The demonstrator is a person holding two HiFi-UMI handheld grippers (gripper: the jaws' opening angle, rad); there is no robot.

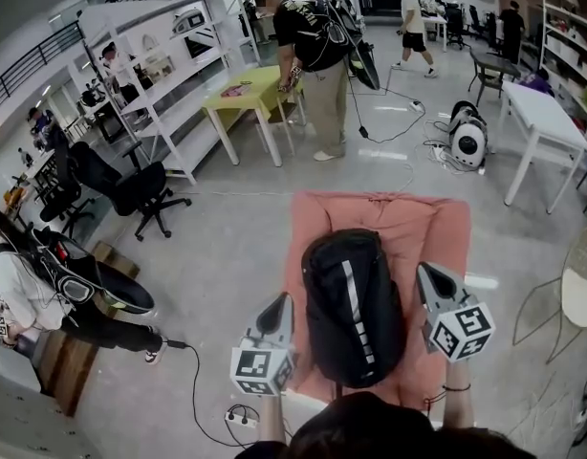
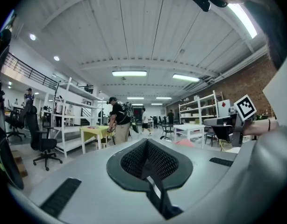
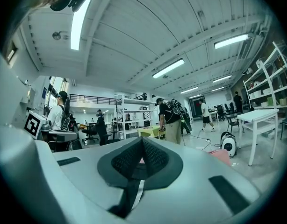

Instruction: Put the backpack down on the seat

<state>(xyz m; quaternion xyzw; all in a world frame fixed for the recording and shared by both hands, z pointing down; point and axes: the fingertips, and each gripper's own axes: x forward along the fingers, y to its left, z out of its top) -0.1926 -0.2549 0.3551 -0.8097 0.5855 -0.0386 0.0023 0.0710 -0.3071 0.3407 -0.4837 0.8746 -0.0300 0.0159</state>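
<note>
A black backpack (image 1: 353,304) with a reflective stripe lies lengthways over the pink seat (image 1: 313,220), its near end reaching past the seat's front edge. I cannot tell whether it rests fully on the seat. My left gripper (image 1: 282,301) stands at its left side and my right gripper (image 1: 423,269) at its right. In the left gripper view the left gripper (image 2: 146,141) is shut, with a black strap (image 2: 155,190) with a pale stripe pinched in it. The right gripper (image 3: 142,140) is likewise shut on a strap (image 3: 134,190).
A person (image 1: 311,55) stands by a yellow table (image 1: 246,89) beyond the seat. A black office chair (image 1: 131,189) and white shelving (image 1: 169,55) are at the left. A white table (image 1: 547,113) and a white machine (image 1: 468,138) are at the right. A power strip (image 1: 238,415) lies by my left gripper.
</note>
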